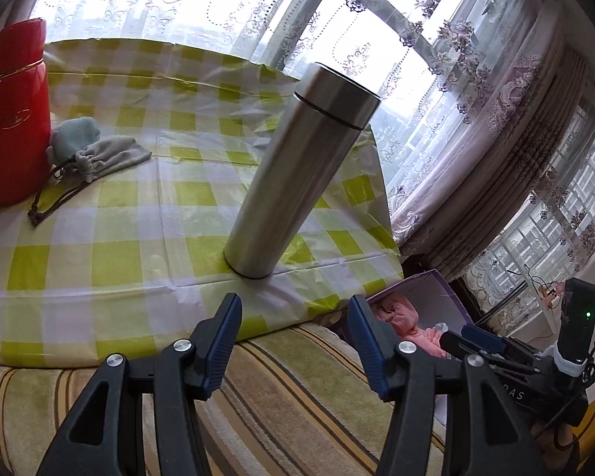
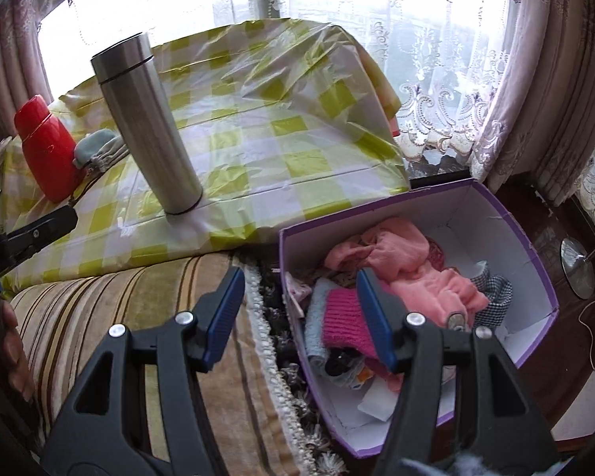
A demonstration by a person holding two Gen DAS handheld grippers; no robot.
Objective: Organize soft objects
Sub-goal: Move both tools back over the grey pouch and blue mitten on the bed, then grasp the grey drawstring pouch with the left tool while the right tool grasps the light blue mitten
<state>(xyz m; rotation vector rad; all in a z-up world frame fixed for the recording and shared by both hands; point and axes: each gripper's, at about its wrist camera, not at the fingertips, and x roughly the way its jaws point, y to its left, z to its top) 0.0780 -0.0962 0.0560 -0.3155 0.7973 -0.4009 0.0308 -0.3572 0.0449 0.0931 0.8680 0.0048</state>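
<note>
On the green-checked tablecloth (image 1: 139,214) a grey drawstring pouch (image 1: 107,154) and a pale blue soft piece (image 1: 75,133) lie against a red flask (image 1: 16,119). My left gripper (image 1: 295,311) hangs open over the table's near edge, empty. To the right, a purple box (image 2: 436,202) holds pink clothing (image 2: 412,265), a magenta knit (image 2: 345,317) and several other soft pieces. My right gripper (image 2: 299,283) is open and empty at the box's left wall, over the striped cloth. From the right wrist, the pouch (image 2: 107,154) shows behind the steel flask.
A tall steel flask (image 1: 297,170) stands near the table's front edge, just beyond my left fingers. A striped fringed cloth (image 2: 146,309) covers the surface below the table. Lace curtains (image 2: 428,79) hang behind, and a lamp base (image 2: 579,265) sits on the dark floor right of the box.
</note>
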